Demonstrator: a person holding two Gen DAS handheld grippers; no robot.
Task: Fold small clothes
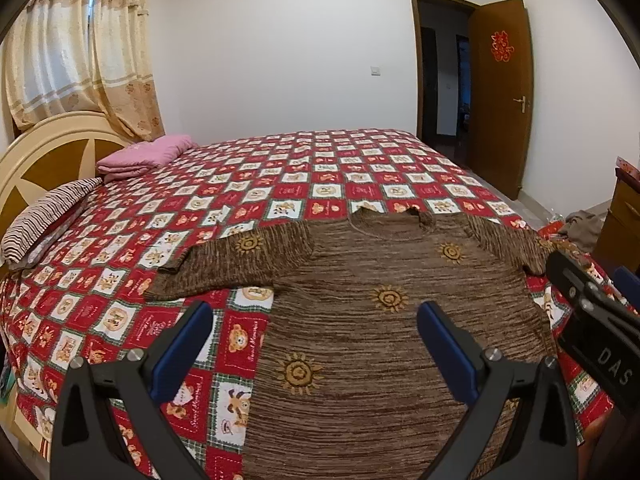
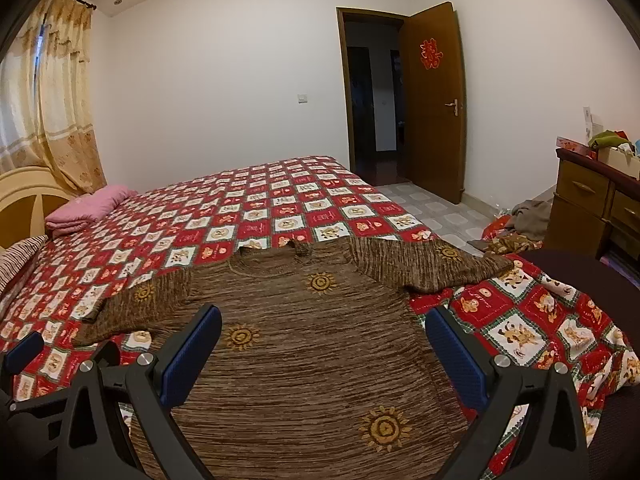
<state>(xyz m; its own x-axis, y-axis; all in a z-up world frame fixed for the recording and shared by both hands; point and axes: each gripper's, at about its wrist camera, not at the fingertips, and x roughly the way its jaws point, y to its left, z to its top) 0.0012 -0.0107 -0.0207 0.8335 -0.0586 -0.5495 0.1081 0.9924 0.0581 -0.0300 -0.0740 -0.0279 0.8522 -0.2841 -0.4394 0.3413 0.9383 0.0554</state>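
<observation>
- One wide bed point(image 1: 328, 168) with a red checked cover carries everything here; it is my working place.
- The brown top point(image 1: 380, 320) with sun marks lies flat and face up on the near side, neck opening away from me, both sleeves spread out sideways.
- My left tool point(image 1: 316, 340) hangs above the left side of the body cloth, fingers wide apart, holding nothing.
- My right tool point(image 2: 324, 344) is the same over the right side, also empty.
- I think the first fold is not begun. To do it well, I should pinch each sleeve point(image 2: 436, 264) near its cuff and bring it straight inward, without dragging the body.
</observation>
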